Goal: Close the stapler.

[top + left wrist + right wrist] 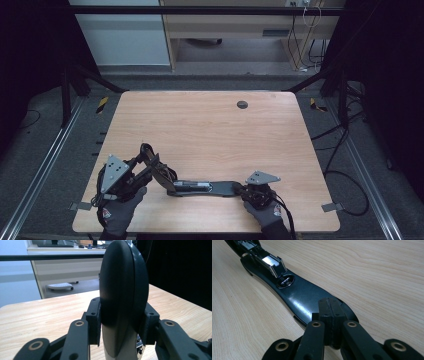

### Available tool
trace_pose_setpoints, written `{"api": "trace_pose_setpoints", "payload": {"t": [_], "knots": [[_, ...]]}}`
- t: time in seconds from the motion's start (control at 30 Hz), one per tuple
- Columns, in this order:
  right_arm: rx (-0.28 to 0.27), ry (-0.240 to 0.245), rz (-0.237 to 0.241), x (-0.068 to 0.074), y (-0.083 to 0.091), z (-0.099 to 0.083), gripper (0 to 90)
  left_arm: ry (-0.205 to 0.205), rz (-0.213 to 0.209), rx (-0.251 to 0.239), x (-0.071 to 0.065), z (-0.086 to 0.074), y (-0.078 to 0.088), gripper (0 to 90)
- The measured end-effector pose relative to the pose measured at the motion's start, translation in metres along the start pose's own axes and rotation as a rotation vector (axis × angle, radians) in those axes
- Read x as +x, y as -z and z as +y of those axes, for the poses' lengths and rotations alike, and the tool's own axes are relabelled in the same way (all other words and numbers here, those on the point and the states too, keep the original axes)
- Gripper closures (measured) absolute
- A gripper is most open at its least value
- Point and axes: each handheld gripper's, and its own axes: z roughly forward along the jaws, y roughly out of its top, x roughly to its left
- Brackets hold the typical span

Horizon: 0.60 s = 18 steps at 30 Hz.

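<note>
Stapler [200, 187] between both claws' jaws

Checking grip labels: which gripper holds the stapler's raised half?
The left gripper: its jaws clamp the stapler's lifted top arm. The right gripper pinches the base lying flat on the table.

A light wood desk [210, 125] with rounded corners carries a small dark round hole [242, 104] near its far edge. Grey floor [50, 150] lies around it, with metal rails [42, 160] along both sides and black-and-yellow tape marks [102, 104] by the far corners. Black cables [345, 165] loop on the floor to the right. Beyond stands a pale wooden cabinet [240, 27], and a white wall panel [125, 40] to its left
</note>
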Motion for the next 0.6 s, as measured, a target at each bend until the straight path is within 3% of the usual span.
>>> {"api": "trace_pose_setpoints", "payload": {"t": [0.6], "knots": [[0.002, -0.003, 0.008, -0.001, 0.001, 0.0, 90.0, -0.096, 0.011, 0.0, -0.025, 0.005, -0.012, 58.8]]}}
